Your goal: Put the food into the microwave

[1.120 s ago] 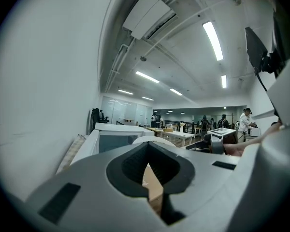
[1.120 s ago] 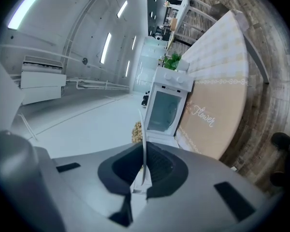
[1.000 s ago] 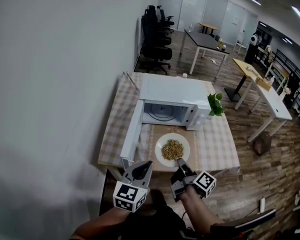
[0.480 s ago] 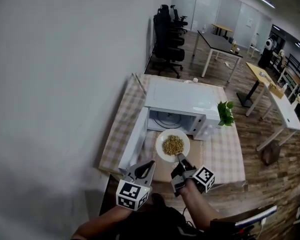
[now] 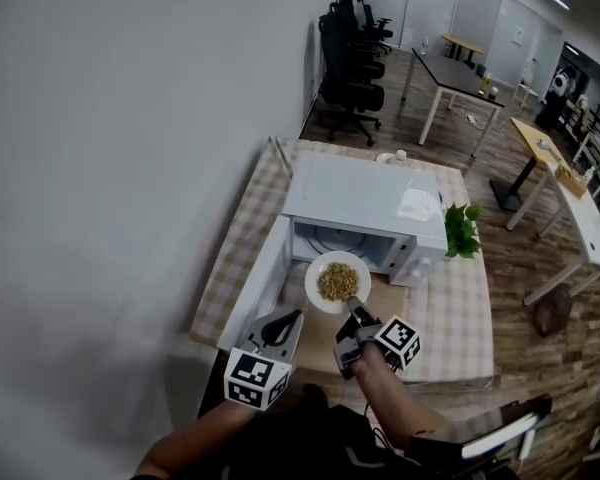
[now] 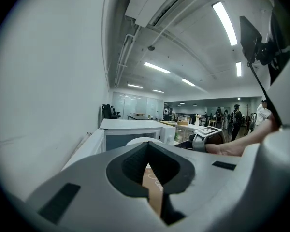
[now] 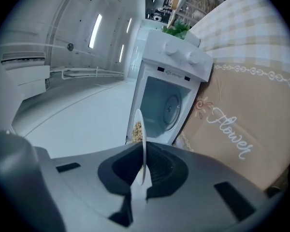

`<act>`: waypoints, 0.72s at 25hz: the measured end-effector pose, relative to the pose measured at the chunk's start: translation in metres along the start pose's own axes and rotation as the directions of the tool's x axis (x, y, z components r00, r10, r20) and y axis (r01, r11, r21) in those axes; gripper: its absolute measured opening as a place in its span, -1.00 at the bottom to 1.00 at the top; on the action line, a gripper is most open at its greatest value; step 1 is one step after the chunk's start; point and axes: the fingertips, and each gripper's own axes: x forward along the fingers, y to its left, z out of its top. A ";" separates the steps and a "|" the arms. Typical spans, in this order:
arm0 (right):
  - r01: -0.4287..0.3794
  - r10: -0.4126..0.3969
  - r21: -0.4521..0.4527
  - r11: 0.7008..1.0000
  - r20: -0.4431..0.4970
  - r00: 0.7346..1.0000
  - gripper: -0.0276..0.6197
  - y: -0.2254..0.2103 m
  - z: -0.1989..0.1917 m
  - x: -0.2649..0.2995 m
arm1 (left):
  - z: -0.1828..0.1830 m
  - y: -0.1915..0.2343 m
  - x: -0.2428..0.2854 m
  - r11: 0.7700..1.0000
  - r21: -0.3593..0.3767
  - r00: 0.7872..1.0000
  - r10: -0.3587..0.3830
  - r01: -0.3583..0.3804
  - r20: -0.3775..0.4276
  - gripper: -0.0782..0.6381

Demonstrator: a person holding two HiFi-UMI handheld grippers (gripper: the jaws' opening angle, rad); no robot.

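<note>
The white microwave (image 5: 365, 203) stands on the checked table with its door (image 5: 263, 280) swung open to the left. A white plate (image 5: 337, 282) of brownish food (image 5: 338, 281) hangs just in front of the open cavity (image 5: 335, 243). My right gripper (image 5: 352, 315) is shut on the plate's near rim. In the right gripper view the plate (image 7: 141, 129) runs edge-on between the jaws (image 7: 144, 151), with the cavity (image 7: 162, 108) straight ahead. My left gripper (image 5: 280, 326) is shut and holds nothing, level with the door's outer end; its own view (image 6: 147, 146) shows the jaws closed.
A brown mat (image 5: 400, 303) lies on the checked tablecloth (image 5: 240, 238) before the microwave. A potted plant (image 5: 461, 230) stands at the microwave's right, and a white cloth (image 5: 417, 204) lies on top. A white wall runs along the left. Office chairs (image 5: 350, 58) and desks stand behind.
The right gripper has carried the plate forward from over the mat to the mouth of the open microwave. The left gripper has moved forward beside the door.
</note>
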 end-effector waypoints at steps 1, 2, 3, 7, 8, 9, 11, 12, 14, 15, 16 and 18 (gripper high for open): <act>0.006 -0.006 0.006 1.000 -0.006 1.000 -0.86 -0.005 0.002 0.006 | 0.000 0.002 0.003 1.000 0.000 1.000 0.004 -0.004 -0.006 -0.76; 0.011 -0.011 0.013 1.000 -0.011 1.000 -0.86 -0.009 0.004 0.011 | -0.001 0.004 0.006 1.000 -0.001 1.000 0.008 -0.008 -0.013 -0.76; 0.016 -0.016 0.019 1.000 -0.015 1.000 -0.86 -0.013 0.006 0.015 | -0.001 0.006 0.009 1.000 -0.003 1.000 0.013 -0.013 -0.020 -0.76; 0.023 -0.022 0.038 0.999 -0.027 0.999 -0.86 -0.021 0.017 0.036 | 0.004 0.017 0.025 0.999 -0.006 0.998 0.042 -0.042 -0.037 -0.76; 0.024 -0.023 0.044 0.999 -0.030 0.999 -0.86 -0.024 0.019 0.042 | 0.005 0.019 0.029 0.999 -0.005 0.998 0.048 -0.048 -0.039 -0.76; 0.026 -0.024 0.051 0.998 -0.035 0.999 -0.86 -0.028 0.020 0.047 | 0.004 0.022 0.032 0.999 -0.004 0.998 0.054 -0.054 -0.043 -0.76; 0.031 -0.029 0.062 0.998 -0.042 0.999 -0.87 -0.036 0.022 0.058 | 0.002 0.026 0.040 0.998 -0.006 0.996 0.064 -0.065 -0.054 -0.76; 0.035 -0.033 0.066 0.997 -0.041 0.999 -0.86 -0.040 0.025 0.063 | 0.001 0.028 0.044 0.998 -0.007 0.996 0.068 -0.069 -0.060 -0.76; 0.046 -0.043 0.074 0.996 -0.039 0.998 -0.87 -0.048 0.032 0.074 | -0.001 0.031 0.054 0.997 -0.005 0.995 0.076 -0.076 -0.068 -0.76; 0.051 -0.048 0.078 0.996 -0.039 0.998 -0.86 -0.052 0.035 0.079 | -0.002 0.032 0.057 0.997 -0.005 0.994 0.079 -0.080 -0.072 -0.76; 0.056 -0.053 0.081 0.995 -0.039 0.998 -0.86 -0.055 0.037 0.083 | -0.003 0.033 0.060 0.997 -0.006 0.994 0.082 -0.082 -0.075 -0.76; 0.063 -0.060 0.090 0.994 -0.040 0.997 -0.86 -0.061 0.040 0.091 | -0.005 0.034 0.064 0.996 -0.015 0.993 0.086 -0.087 -0.076 -0.76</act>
